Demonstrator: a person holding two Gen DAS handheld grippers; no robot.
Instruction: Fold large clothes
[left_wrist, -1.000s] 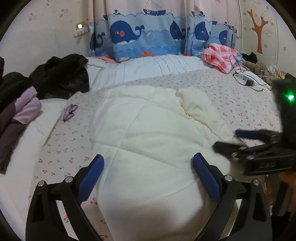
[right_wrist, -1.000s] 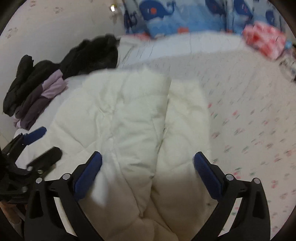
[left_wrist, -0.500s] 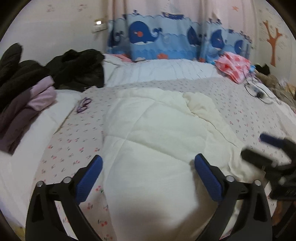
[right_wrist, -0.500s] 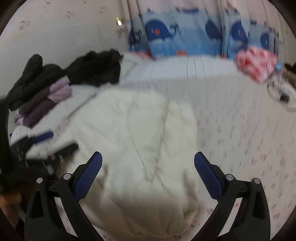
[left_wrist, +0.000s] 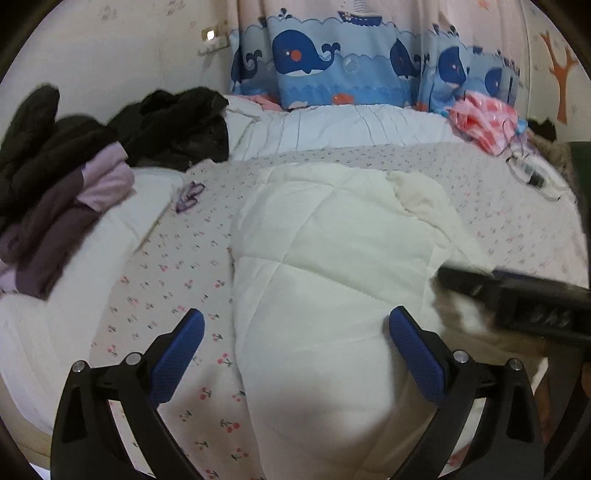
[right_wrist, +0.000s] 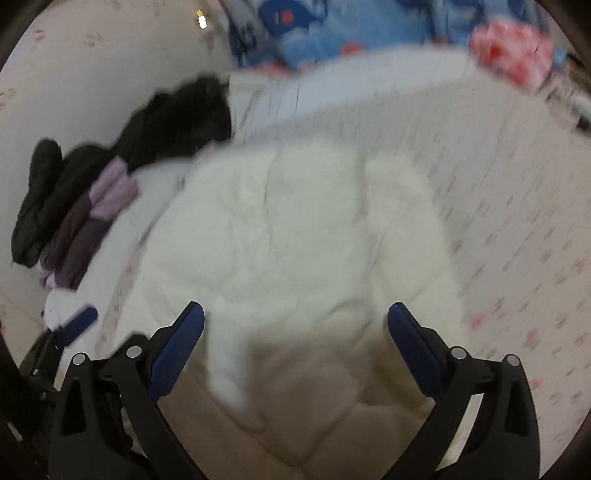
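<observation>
Both my grippers hover over the white quilted coat (left_wrist: 325, 258), holding nothing.

My left gripper (left_wrist: 295, 354) and right gripper (right_wrist: 295, 354) have fingers spread wide apart. The coat lies folded lengthwise on the cherry-print bedsheet (left_wrist: 173, 280), the dark clothes pile (left_wrist: 66, 177) beyond its left edge.

Quilted coat (left_wrist: 332, 258): cream-white. Bedsheet (left_wrist: 166, 280): pale, cherry print. Curtain (left_wrist: 332, 70): blue whales. Clothes pile (left_wrist: 66, 177): black, lilac, purple. Tongs pads (left_wrist: 177, 354): blue.
</observation>
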